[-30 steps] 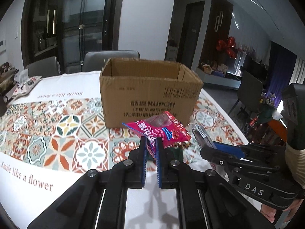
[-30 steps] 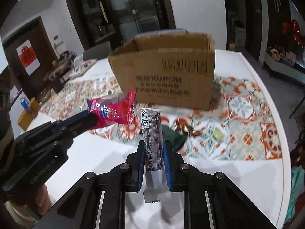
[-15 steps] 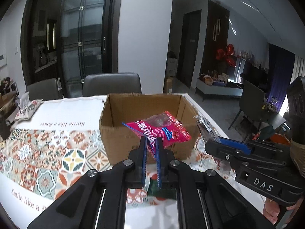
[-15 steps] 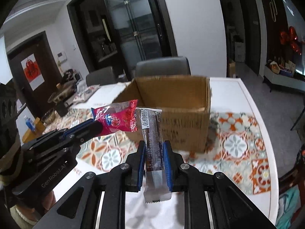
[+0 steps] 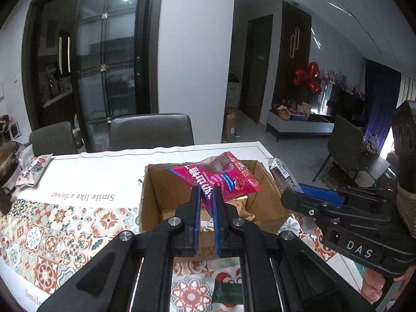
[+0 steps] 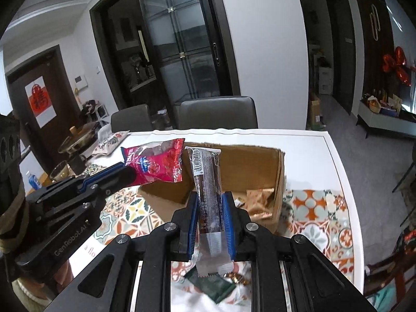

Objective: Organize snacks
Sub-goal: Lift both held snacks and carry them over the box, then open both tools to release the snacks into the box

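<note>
My left gripper (image 5: pixel 206 195) is shut on a red snack packet (image 5: pixel 221 178) and holds it above the open cardboard box (image 5: pixel 153 208). The packet also shows in the right wrist view (image 6: pixel 156 165). My right gripper (image 6: pixel 209 202) is shut on a dark brown snack bar (image 6: pixel 208 179), upright, above the box (image 6: pixel 260 161) near its front right side. The bar's end (image 5: pixel 282 175) shows in the left wrist view beside the right gripper (image 5: pixel 299 195). The box holds a few gold-wrapped snacks (image 6: pixel 260 201).
The box stands on a tiled-pattern tablecloth (image 5: pixel 52 234). A dark green packet (image 6: pixel 213 287) and small wrapped candies (image 6: pixel 238 278) lie on the table below my right gripper. Grey chairs (image 5: pixel 150 132) stand behind the table. A pot (image 6: pixel 75 140) and a bag (image 5: pixel 33 167) sit far left.
Both grippers have risen and moved forward with their snacks, from in front of the box to above its open top. The box's inside now shows.
</note>
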`<action>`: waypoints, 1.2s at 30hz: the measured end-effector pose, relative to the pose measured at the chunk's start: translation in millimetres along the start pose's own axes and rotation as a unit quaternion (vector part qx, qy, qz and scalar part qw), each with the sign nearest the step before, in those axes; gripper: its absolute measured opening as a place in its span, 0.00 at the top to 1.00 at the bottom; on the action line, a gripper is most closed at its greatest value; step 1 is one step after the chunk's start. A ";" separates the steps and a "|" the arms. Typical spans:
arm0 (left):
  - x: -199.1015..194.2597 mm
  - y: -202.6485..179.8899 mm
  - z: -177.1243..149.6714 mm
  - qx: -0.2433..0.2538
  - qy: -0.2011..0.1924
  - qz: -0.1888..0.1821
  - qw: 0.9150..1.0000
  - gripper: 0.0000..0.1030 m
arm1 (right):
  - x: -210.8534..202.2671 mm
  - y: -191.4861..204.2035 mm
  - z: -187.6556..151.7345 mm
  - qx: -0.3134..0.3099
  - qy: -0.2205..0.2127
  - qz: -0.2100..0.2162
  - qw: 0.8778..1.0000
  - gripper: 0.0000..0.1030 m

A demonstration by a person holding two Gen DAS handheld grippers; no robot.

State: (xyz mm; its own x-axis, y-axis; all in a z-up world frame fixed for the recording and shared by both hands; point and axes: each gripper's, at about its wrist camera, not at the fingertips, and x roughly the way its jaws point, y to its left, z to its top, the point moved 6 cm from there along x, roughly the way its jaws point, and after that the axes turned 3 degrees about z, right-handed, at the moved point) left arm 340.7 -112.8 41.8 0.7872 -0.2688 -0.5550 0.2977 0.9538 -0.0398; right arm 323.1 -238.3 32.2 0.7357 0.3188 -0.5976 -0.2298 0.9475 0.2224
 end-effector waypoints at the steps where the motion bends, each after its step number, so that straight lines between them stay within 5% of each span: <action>1: 5.9 2.0 3.0 -0.003 0.004 0.000 1.000 0.90 | 4.1 -0.8 3.6 -0.003 0.004 -0.002 1.000 0.81; 9: 50.8 12.3 14.7 -0.013 0.040 -0.007 0.999 0.89 | 37.9 -9.7 24.3 -0.015 0.028 -0.017 0.999 0.81; 14: 59.4 20.3 18.0 -0.017 0.042 0.018 0.999 0.56 | 56.5 -16.2 32.5 -0.014 0.040 -0.016 0.999 0.75; 16: 50.7 20.2 13.7 -0.008 0.036 0.035 0.999 0.55 | 57.0 -20.3 31.6 0.001 0.041 -0.015 0.999 0.61; 36: -17.0 -25.1 -57.1 0.070 -0.007 0.022 0.997 0.50 | 7.7 -10.9 -48.6 -0.043 -0.002 -0.018 0.999 0.58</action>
State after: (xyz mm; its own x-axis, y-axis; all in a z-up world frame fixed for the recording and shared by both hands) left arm 289.1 -124.5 4.8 0.8085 -0.2303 -0.5416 0.3343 0.9371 0.1005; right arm 300.3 -245.0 -12.3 0.7468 0.2843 -0.6012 -0.2562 0.9572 0.1344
